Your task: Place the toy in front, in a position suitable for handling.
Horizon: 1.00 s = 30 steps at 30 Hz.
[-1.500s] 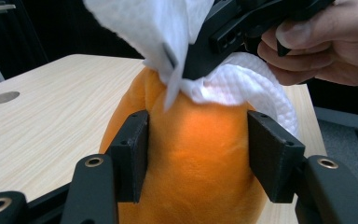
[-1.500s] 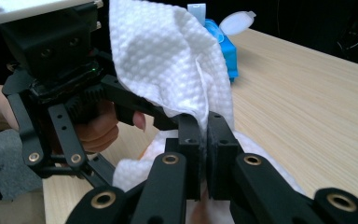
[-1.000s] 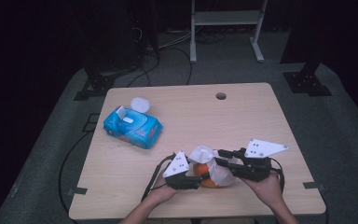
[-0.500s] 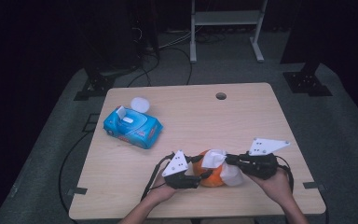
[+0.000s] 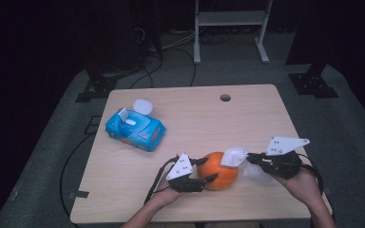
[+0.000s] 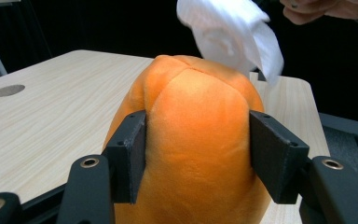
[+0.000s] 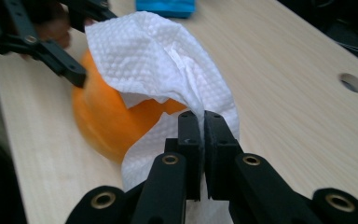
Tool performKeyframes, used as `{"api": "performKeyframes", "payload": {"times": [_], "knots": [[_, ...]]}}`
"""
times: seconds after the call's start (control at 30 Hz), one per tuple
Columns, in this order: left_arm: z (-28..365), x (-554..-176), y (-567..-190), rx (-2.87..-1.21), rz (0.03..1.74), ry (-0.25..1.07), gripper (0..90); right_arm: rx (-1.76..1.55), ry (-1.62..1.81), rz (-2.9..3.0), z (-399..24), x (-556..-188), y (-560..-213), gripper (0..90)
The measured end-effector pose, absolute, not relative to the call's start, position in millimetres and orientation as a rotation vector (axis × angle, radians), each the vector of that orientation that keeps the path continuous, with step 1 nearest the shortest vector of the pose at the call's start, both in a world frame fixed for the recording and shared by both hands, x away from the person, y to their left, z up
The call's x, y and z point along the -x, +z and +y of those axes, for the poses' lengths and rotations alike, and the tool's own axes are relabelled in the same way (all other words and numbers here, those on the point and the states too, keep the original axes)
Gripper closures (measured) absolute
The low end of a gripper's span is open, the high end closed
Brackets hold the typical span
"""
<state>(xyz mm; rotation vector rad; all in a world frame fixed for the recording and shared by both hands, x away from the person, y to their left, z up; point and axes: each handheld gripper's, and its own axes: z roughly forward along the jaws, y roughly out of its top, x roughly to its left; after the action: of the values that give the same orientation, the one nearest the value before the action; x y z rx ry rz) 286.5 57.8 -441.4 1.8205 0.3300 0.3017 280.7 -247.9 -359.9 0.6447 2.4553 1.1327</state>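
My left claw (image 6: 198, 156) grips the orange plush fruit (image 6: 196, 135), perhaps a pumpkin; my right claw (image 7: 203, 128) pinches a white wipe (image 7: 154, 56) against it.

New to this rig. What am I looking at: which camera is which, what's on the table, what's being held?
No robot: a person holds a two-jaw hand-held gripper in each hand. The high view looks down on the wooden table; the other two cameras ride on the grippers. The left hand-held gripper clamps an orange plush ball between its jaws. The right hand-held gripper pinches a white paper wipe draped against the ball. Farther left lie a blue wipes pack, flap open, and a small white lid.
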Motion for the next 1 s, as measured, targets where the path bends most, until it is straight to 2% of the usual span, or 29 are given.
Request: {"api": "performKeyframes", "payload": {"times": [0.23, 0.4, 0.67, 0.8, 0.9, 0.97, 1.0], "knots": [[59, -286, -441, -1.828, 0.334, 0.309, 38.9, -0.599, 1.262, 2.545, -210, -281, -372, 82.8], [59, -286, -441, -1.827, 0.335, 0.311, 38.9, -0.72, 1.477, 2.54, -209, -288, -375, 63.1], [55, -281, -441, -1.84, 0.302, 0.34, 39.6, -0.802, 1.538, 2.459, -198, -285, -374, 51.2], [53, -279, -440, -1.851, 0.285, 0.358, 39.5, -0.833, 1.528, 2.41, -192, -283, -377, 53.8], [54, -279, -441, -1.849, 0.28, 0.356, 39.5, -0.857, 1.523, 2.361, -192, -283, -380, 66.6], [53, -279, -441, -1.851, 0.272, 0.364, 39.4, -0.839, 1.493, 2.347, -192, -281, -382, 80.2], [53, -279, -441, -1.85, 0.273, 0.365, 39.4, -0.822, 1.485, 2.34, -194, -281, -382, 82.7]]}}
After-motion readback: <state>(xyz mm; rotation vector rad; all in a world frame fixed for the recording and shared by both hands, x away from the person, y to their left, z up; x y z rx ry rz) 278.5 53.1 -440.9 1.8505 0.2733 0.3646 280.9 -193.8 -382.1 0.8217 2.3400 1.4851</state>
